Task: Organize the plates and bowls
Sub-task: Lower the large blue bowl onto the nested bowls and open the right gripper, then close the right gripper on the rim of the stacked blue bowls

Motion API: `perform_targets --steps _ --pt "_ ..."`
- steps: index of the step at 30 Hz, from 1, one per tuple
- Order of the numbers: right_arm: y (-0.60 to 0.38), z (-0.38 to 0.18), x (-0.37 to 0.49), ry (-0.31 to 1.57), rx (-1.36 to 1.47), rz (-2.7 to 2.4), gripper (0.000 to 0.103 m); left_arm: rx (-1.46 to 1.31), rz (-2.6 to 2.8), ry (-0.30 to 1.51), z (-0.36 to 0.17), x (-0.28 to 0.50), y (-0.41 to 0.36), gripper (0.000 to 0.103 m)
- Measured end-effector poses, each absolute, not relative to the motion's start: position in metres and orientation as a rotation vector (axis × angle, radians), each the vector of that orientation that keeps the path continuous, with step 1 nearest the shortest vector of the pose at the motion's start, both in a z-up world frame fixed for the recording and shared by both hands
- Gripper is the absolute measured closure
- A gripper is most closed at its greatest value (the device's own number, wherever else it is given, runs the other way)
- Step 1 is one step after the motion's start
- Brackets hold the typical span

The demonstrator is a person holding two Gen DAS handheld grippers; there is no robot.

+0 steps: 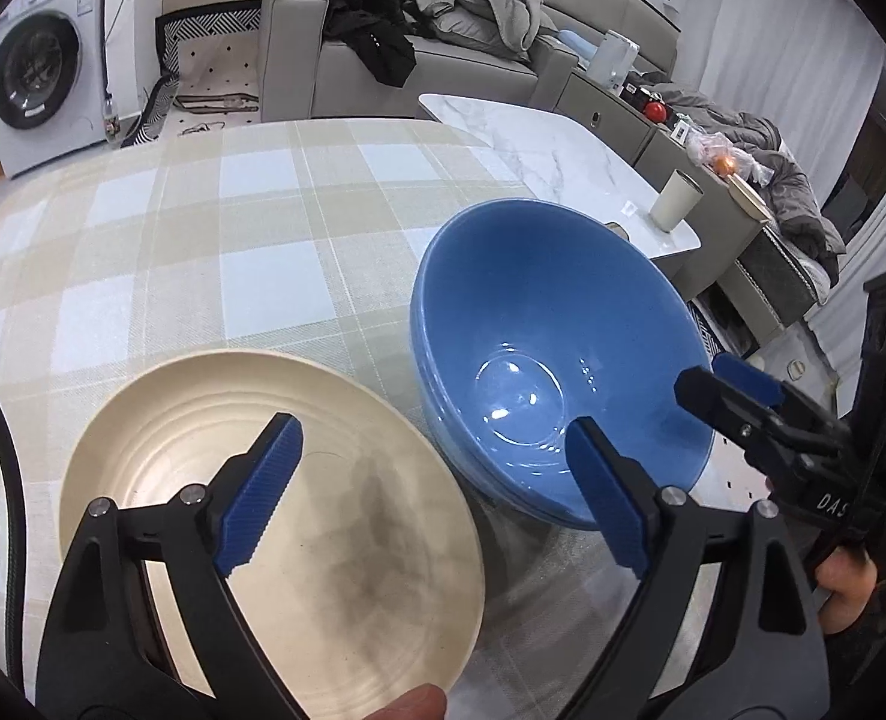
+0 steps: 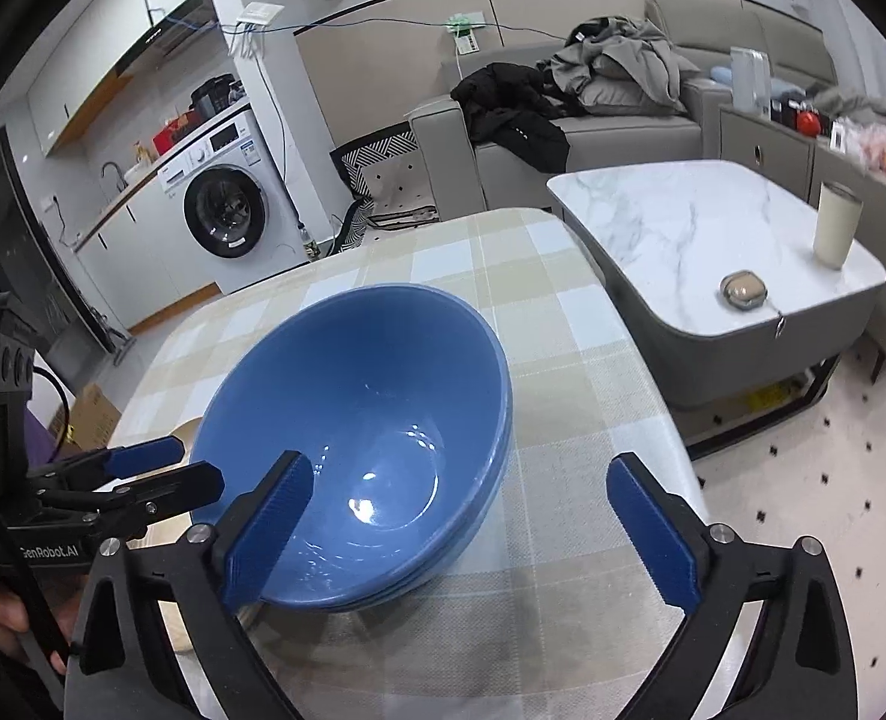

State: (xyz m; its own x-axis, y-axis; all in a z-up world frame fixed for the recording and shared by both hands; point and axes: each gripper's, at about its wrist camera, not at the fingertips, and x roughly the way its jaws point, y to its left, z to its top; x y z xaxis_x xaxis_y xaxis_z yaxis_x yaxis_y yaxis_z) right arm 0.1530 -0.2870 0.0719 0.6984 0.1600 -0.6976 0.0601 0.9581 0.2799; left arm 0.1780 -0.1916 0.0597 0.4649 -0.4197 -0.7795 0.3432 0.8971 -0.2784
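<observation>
My left gripper (image 1: 437, 492) hangs with its jaws wide, nothing between the blue pads. One finger (image 1: 260, 489) sits over the plate (image 1: 335, 540), the other (image 1: 607, 498) over the near rim of the bowls (image 1: 538, 330). I cannot tell whether either pad touches what lies under it.

The plate is cream, with ridged rings, and lies flat on the checked cloth (image 1: 203, 228) at the near left. Just to its right stand the blue bowls, nested one in another; their rims show as stacked edges at the near side. How many there are I cannot tell. Plate and bowls sit close, almost touching.

My right gripper (image 2: 460, 516) is also spread wide and grips nothing. Its left finger (image 2: 269, 528) lies over the near wall of the bowls (image 2: 371, 396); the right finger (image 2: 652, 534) hangs over bare cloth (image 2: 562, 420) beside them. In the left wrist view that gripper (image 1: 736, 390) comes in from the right, its tips at the bowls' far right rim.

In the right wrist view my left gripper (image 2: 161, 468) reaches in from the left, tips just beside the bowls, with a sliver of the plate (image 2: 185, 429) under it.

Beyond the cloth stands a marble table (image 2: 682, 222) with a cup (image 2: 835, 225).
</observation>
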Motion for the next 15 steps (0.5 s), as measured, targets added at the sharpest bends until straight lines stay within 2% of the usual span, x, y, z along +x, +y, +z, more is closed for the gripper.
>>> perform_targets --steps 5,6,7,15 --pt "-0.292 0.060 0.152 0.796 0.363 0.069 0.002 -0.105 -0.463 1.008 0.047 0.185 -0.196 0.013" --pt "-0.292 0.058 0.153 0.801 0.373 0.078 0.002 -0.111 -0.463 1.009 0.046 0.187 -0.196 0.010" --pt "-0.292 0.056 0.153 0.802 0.381 0.088 0.002 -0.117 -0.466 1.010 0.044 0.188 -0.197 0.000" --pt "-0.292 0.048 0.157 0.810 0.416 0.116 0.002 -0.175 -0.464 1.016 0.037 0.201 -0.197 0.001"
